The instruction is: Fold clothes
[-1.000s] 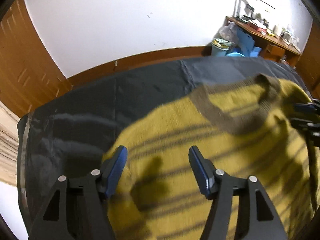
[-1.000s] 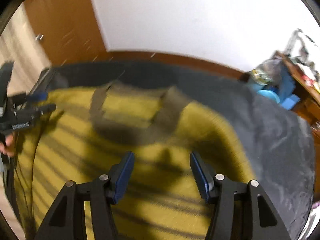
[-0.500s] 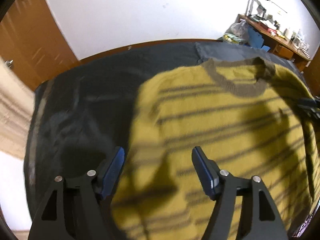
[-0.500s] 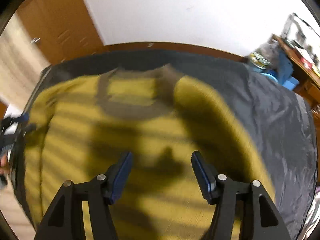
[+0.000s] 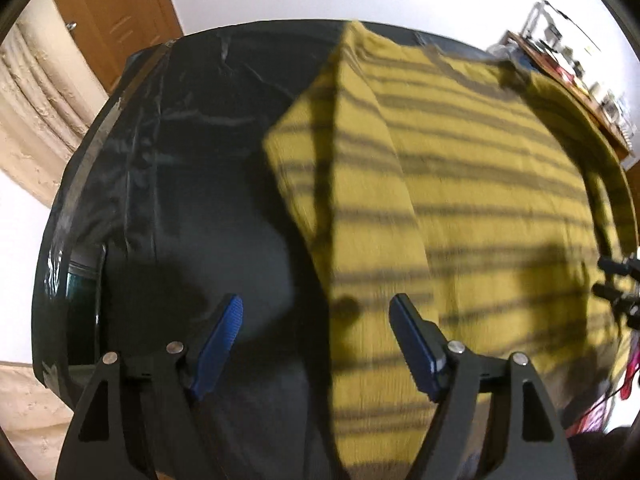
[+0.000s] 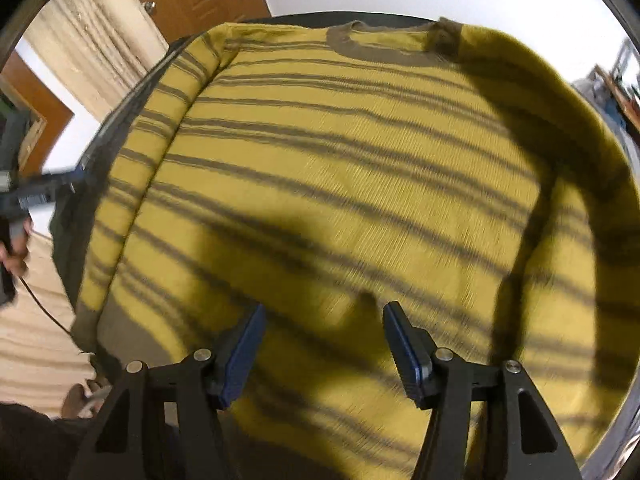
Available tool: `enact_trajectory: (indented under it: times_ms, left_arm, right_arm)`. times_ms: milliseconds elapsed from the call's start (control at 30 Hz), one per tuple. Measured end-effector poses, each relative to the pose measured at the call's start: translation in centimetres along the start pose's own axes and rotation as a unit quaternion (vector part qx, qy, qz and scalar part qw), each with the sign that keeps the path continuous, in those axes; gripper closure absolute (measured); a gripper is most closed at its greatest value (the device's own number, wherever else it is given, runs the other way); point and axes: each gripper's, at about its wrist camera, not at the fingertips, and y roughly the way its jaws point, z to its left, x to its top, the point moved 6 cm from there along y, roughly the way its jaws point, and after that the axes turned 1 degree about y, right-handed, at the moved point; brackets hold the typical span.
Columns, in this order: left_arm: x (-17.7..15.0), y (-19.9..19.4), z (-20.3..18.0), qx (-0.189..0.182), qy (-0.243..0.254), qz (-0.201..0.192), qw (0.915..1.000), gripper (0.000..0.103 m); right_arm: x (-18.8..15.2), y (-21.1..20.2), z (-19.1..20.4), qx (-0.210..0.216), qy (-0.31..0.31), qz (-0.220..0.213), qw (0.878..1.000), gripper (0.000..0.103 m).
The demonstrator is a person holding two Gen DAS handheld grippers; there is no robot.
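Observation:
A mustard-yellow sweater with thin dark stripes [image 6: 340,168] lies flat on a dark-covered table [image 5: 192,168], its brown collar [image 6: 376,46] at the far edge. It also shows in the left wrist view [image 5: 460,200]. My left gripper [image 5: 316,320] is open and empty above the sweater's left side, over its left sleeve [image 5: 320,168] and the bare cover. My right gripper [image 6: 322,322] is open and empty above the lower middle of the sweater. The left gripper shows at the left edge of the right wrist view [image 6: 36,196].
A wooden door [image 5: 116,20] and a beige curtain [image 5: 32,92] stand behind the table at the left. A cluttered wooden desk [image 5: 560,60] stands at the far right. The table's left edge [image 5: 68,200] drops to a pale floor.
Both grippers have pulled back towards the near edge and risen. The left one has shifted left off the sweater's body. Both stay open and empty.

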Motion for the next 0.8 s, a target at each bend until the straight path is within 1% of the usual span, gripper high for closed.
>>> enact_trajectory:
  times_ms: [67, 167, 333, 433, 467, 500, 533, 567, 600, 633, 733, 800]
  left_arm:
    - [-1.2, 0.3, -0.7, -0.006, 0.006, 0.001, 1.0000, 0.024]
    - [-2.8, 0.6, -1.7, -0.025, 0.004, 0.003, 0.9997, 0.024]
    - [-4.7, 1.4, -1.0, -0.039, -0.007, 0.008, 0.9992, 0.024]
    - [-5.3, 1.8, -0.5, -0.044, -0.019, 0.012, 0.9988, 0.024]
    - [-5.3, 1.7, -0.5, -0.048, -0.024, 0.012, 0.9985, 0.028]
    - [-5.4, 1.6, -0.5, -0.054, -0.027, 0.013, 0.9981, 0.036]
    - [-5.4, 1.5, -0.5, -0.066, -0.030, 0.017, 0.9972, 0.063]
    - [-5.5, 1.3, -0.5, -0.080, -0.035, 0.021, 0.9960, 0.079]
    - [-5.4, 0.9, -0.5, -0.082, -0.038, 0.022, 0.9957, 0.083]
    - [-5.3, 0.4, -0.4, -0.079, -0.039, 0.020, 0.9960, 0.093]
    - [-4.3, -1.5, -0.5, -0.094, -0.031, 0.001, 0.9951, 0.096]
    - [-3.7, -2.8, -1.6, -0.114, -0.016, -0.007, 0.9934, 0.096]
  right_arm:
    - [-1.4, -0.7, 0.1, 0.010, 0.006, -0.006, 1.000, 0.040]
    - [-3.0, -1.5, 0.3, 0.007, 0.002, -0.011, 1.000, 0.040]
    - [-5.5, -2.7, 0.4, 0.007, 0.007, -0.013, 1.000, 0.040]
    - [-6.7, -3.4, 0.6, 0.021, 0.006, -0.018, 1.000, 0.040]
    - [-6.9, -3.7, 0.7, 0.026, 0.005, -0.021, 0.999, 0.040]
    - [-7.2, -4.0, 0.8, 0.030, 0.003, -0.024, 0.999, 0.040]
    - [-7.4, -4.2, 1.0, 0.035, 0.001, -0.027, 0.999, 0.040]
    - [-7.6, -4.5, 1.1, 0.040, 0.000, -0.030, 0.999, 0.040]
    - [-7.8, -4.7, 1.2, 0.044, -0.002, -0.033, 0.999, 0.040]
    - [-7.7, -4.8, 1.5, 0.044, -0.002, -0.036, 0.998, 0.040]
    - [-7.4, -5.2, 1.9, 0.046, 0.000, -0.048, 0.998, 0.040]
    - [-7.3, -5.4, 2.0, 0.050, 0.001, -0.052, 0.997, 0.040]
